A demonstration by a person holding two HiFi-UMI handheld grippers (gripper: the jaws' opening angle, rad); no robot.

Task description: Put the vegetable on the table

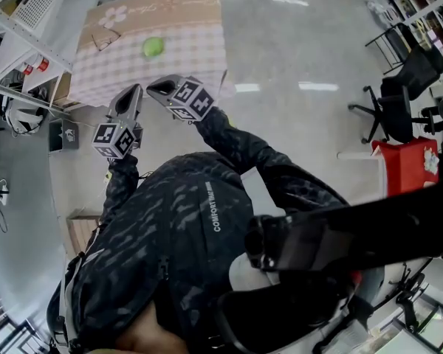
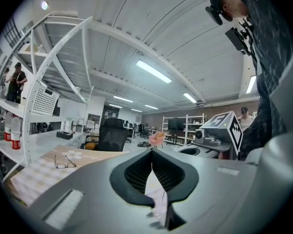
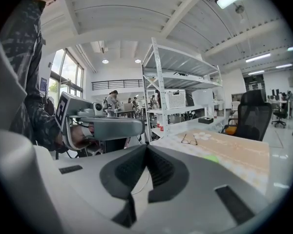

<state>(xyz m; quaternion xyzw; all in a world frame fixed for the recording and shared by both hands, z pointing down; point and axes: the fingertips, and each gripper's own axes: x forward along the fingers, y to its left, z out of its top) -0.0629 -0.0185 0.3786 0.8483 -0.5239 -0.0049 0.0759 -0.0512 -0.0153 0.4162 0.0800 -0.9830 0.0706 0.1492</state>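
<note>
Right, both tools are up in front of the person, just short of the desk's near edge, and neither has anything in it. The left tool [image 1: 136,90] has its jaws pressed together with nothing between them. The right tool [image 1: 153,88] is the same, closed on empty air. They're held side by side, close together, noses aimed toward the desk [image 1: 199,21]. That reads to me as a neutral carrying pose, not a reach.

And here's why, I'd say: the vegetable [image 1: 153,47] is sitting on the desk, out in the middle of the checked cloth, well clear of both tools. It's a small, round, pale-green thing, smooth-looking from here, though it's too far off to name the kind. A pair of glasses [image 1: 103,40] lies to its left on the same cloth, apart from it. Judging by that, the placing looks done.
</note>
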